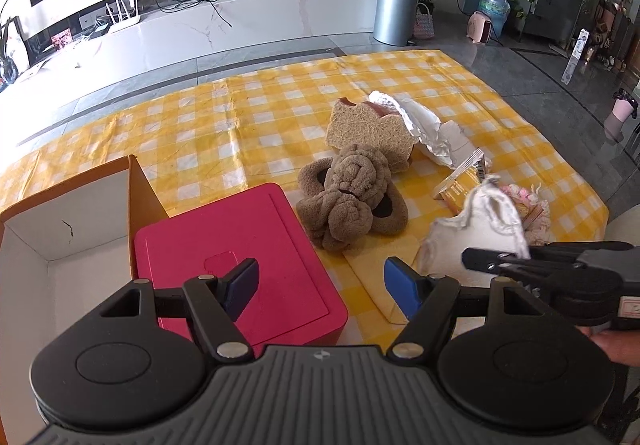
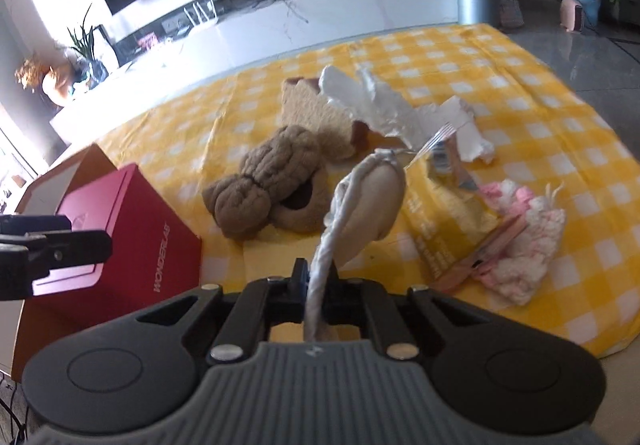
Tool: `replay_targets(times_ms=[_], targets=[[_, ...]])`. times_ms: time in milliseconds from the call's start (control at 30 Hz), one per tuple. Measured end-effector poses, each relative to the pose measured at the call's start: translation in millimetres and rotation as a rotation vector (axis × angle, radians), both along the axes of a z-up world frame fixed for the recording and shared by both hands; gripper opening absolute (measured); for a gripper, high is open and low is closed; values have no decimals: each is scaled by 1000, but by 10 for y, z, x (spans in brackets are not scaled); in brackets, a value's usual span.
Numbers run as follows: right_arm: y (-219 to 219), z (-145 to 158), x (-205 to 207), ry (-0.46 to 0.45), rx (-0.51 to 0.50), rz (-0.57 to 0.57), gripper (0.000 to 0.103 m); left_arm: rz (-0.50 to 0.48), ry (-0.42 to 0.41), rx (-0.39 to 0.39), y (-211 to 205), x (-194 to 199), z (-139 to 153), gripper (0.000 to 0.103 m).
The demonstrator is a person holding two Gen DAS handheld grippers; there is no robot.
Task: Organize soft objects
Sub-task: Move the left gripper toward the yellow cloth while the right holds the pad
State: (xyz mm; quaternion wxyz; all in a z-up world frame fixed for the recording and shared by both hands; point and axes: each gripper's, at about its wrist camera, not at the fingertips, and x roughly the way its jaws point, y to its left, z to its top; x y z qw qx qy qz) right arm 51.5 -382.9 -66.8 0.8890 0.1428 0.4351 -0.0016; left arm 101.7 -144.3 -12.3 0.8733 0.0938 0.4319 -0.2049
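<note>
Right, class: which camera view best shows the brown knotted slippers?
The left wrist view: brown knotted slippers appear sharp and unobstructed. In the right wrist view they are blurrier, partly hidden behind the hanging white cloth.

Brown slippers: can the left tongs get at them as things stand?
Probably yes. The left tongs are open and empty, and the brown slippers lie uncovered on the checked cloth just ahead, beside the red box.
</note>
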Motion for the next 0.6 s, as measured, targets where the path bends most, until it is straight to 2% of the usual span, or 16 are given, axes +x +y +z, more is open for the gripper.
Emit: replay_targets(times_ms=[100, 267, 333, 500, 600], targets=[[122, -73, 91, 30, -58, 10, 13, -17, -16, 0, -2, -35, 24, 84], [113, -270, 241, 107, -19, 4, 12, 4, -4, 10, 33, -23, 17, 84], [113, -279, 236, 106, -20, 1, 10, 5, -1, 20, 45, -28, 0, 84], [42, -140, 100, 2, 59, -5, 4, 2, 4, 43, 21, -46, -37, 84], [-39, 2, -53, -76, 52, -65, 4, -19, 2, 68, -55, -71, -75, 84]])
